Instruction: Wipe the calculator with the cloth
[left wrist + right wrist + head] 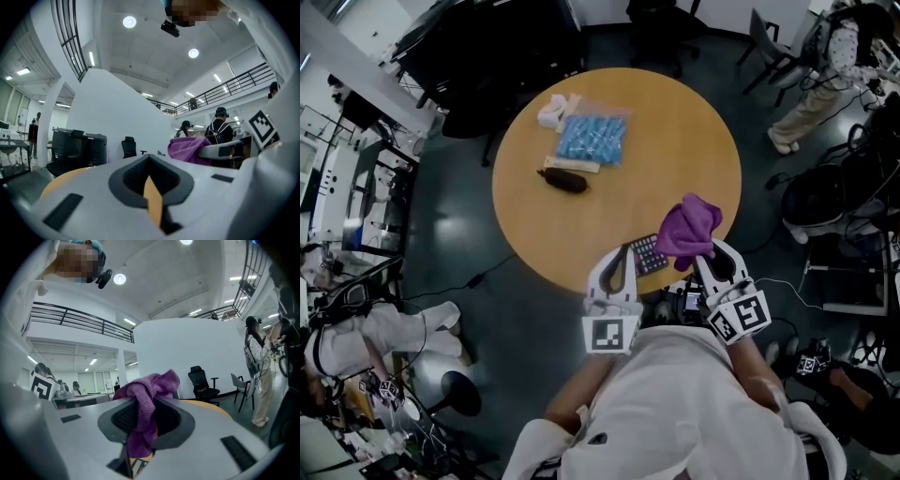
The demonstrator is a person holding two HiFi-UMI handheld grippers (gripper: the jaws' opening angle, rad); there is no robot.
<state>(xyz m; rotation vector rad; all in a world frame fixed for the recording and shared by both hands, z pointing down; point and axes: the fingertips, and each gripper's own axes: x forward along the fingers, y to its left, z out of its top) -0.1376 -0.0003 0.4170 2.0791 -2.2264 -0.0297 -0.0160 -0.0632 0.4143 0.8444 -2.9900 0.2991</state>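
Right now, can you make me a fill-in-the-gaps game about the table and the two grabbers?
1. The fluffy cloth clamped in the right gripper is coloured ____.
2. The dark calculator with rows of keys lies at the near edge of a wooden table whose top is ____ in shape.
3. The clear plastic bag on the far side holds small pieces coloured ____.

Missing words: purple; round; blue.

Round ceiling lamps (129, 21) and strip lights (91, 58) wash the hall in cool, even white. From overhead the table (675, 169) is softly lit, the floor (516, 309) dim. Both gripper views bulge and blacken at the corners; the cloth (145, 399) looks fairly sharp.
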